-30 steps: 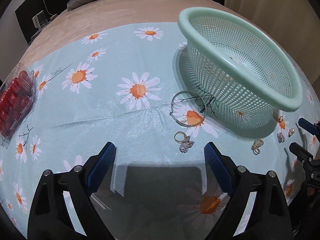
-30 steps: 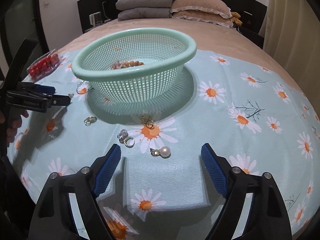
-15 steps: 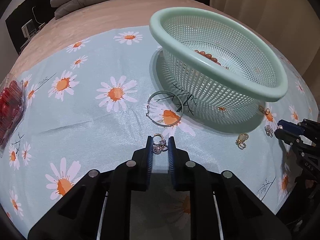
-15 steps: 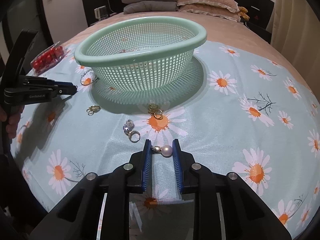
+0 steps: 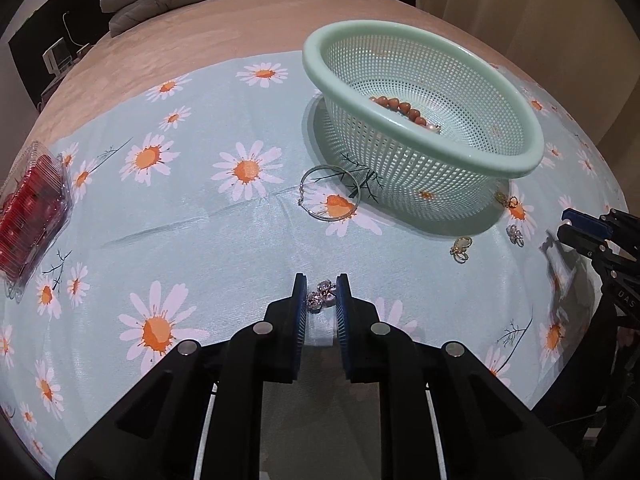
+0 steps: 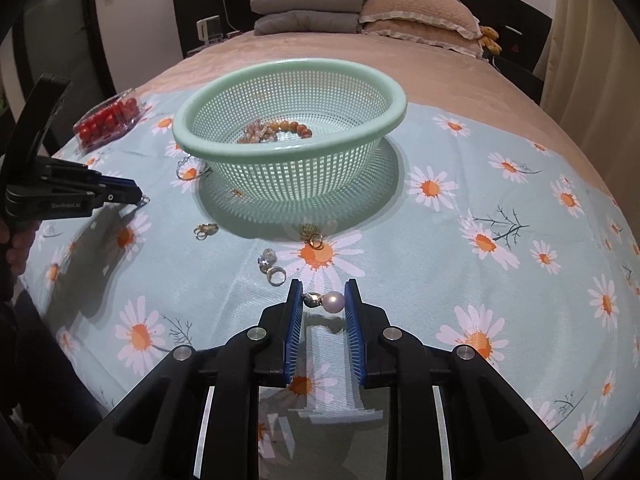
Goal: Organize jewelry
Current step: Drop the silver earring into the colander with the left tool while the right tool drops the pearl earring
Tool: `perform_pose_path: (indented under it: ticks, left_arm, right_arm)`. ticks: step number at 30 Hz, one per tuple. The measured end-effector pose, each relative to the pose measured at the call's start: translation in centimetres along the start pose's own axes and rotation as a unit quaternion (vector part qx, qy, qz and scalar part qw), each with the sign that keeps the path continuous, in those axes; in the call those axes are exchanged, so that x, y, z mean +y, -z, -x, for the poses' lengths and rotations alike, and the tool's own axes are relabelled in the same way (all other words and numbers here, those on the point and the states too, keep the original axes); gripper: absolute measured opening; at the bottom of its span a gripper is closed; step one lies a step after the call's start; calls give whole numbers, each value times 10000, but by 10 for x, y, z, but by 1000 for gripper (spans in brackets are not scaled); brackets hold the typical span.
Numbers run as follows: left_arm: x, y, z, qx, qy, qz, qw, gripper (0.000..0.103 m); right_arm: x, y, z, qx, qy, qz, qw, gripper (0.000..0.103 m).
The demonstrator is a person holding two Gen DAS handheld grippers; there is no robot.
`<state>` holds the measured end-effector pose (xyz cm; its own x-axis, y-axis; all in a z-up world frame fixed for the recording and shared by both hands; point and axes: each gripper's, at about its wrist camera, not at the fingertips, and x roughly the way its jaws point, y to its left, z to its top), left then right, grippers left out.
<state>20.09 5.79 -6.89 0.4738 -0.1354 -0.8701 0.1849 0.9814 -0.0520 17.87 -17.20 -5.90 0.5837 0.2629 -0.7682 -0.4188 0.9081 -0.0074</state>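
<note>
My left gripper (image 5: 321, 294) is shut on a crystal ring (image 5: 320, 298), lifted above the daisy cloth. My right gripper (image 6: 323, 300) is shut on a pearl earring (image 6: 333, 302), also lifted. The mint green basket (image 5: 532, 160) stands ahead and holds a brown bead bracelet (image 5: 404, 109); the basket also shows in the right wrist view (image 6: 280, 150). A large silver hoop (image 5: 329, 193) lies by the basket. Loose on the cloth are a gold piece (image 5: 461, 249), a crystal ring (image 6: 272, 268) and a gold earring (image 6: 313, 236).
A clear box of red beads (image 5: 32, 208) sits at the cloth's left edge. The cloth (image 5: 192, 232) covers a bed with grey and beige pillows (image 6: 308, 12) at the far end. A curtain hangs at the right.
Both grippers went from wide open to shut, the left on the crystal ring and the right on the pearl earring, and both have lifted their pieces off the cloth.
</note>
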Motion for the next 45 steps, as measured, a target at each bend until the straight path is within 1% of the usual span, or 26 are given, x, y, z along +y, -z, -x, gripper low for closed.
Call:
perform_pose_path:
  ticks: [4, 8, 15, 19, 24, 30, 35, 36, 37, 38, 39, 40, 41, 42, 44, 45]
  left_arm:
    - [2, -7, 18, -171, -88, -78, 9998, 15]
    - [0, -21, 43, -434, -172, -126, 9988, 15]
    - [-1, -61, 81, -907, -259, -269, 9952, 15]
    - [-10, -83, 89, -1071, -204, -415, 9932, 16]
    - [-24, -102, 80, -1087, -91, -604, 9922, 15]
    - [-30, -116, 46, -859, 61, -685, 9939, 15]
    - [-30, -119, 21, -653, 133, -712, 9952, 16]
    - [-30, -119, 17, -615, 140, -704, 9955, 16]
    - [-29, -119, 14, -596, 106, -695, 9957, 20]
    - [-28, -118, 12, -592, 33, -680, 9959, 28]
    - [-26, -117, 13, -617, -44, -660, 9959, 54]
    - [-23, -115, 15, -679, -120, -622, 9957, 78]
    - [-19, -114, 19, -758, -161, -554, 9954, 83]
    - [-14, -112, 23, -811, -140, -450, 9956, 84]
    - [-3, -111, 29, -827, -106, -204, 9963, 91]
    - [2, -110, 32, -844, -171, -91, 9962, 95]
  right_arm:
    - [1, -11, 13, -116, 42, 121, 9999, 20]
    - [3, -28, 30, -356, 45, 233, 9991, 20]
    - [4, -65, 53, -778, 70, 418, 9961, 20]
    - [3, -85, 56, -932, 32, 452, 9946, 20]
    - [2, -103, 47, -942, -35, 499, 9943, 20]
    - [-6, -112, 21, -798, -95, 440, 9958, 20]
    - [-7, -113, -6, -628, -153, 365, 9972, 21]
    - [-7, -113, -11, -583, -153, 359, 9975, 22]
    - [-6, -113, -15, -539, -143, 359, 9978, 24]
    - [-5, -113, -18, -538, -104, 362, 9978, 34]
    - [-6, -112, -18, -567, -17, 346, 9978, 44]
    - [-6, -111, -17, -630, 80, 317, 9975, 67]
    - [-8, -110, -13, -728, 132, 289, 9968, 82]
    - [-9, -109, -9, -822, 128, 247, 9962, 85]
    - [-13, -108, -3, -847, 30, 184, 9962, 85]
    - [-13, -108, 0, -865, 77, 163, 9961, 85]
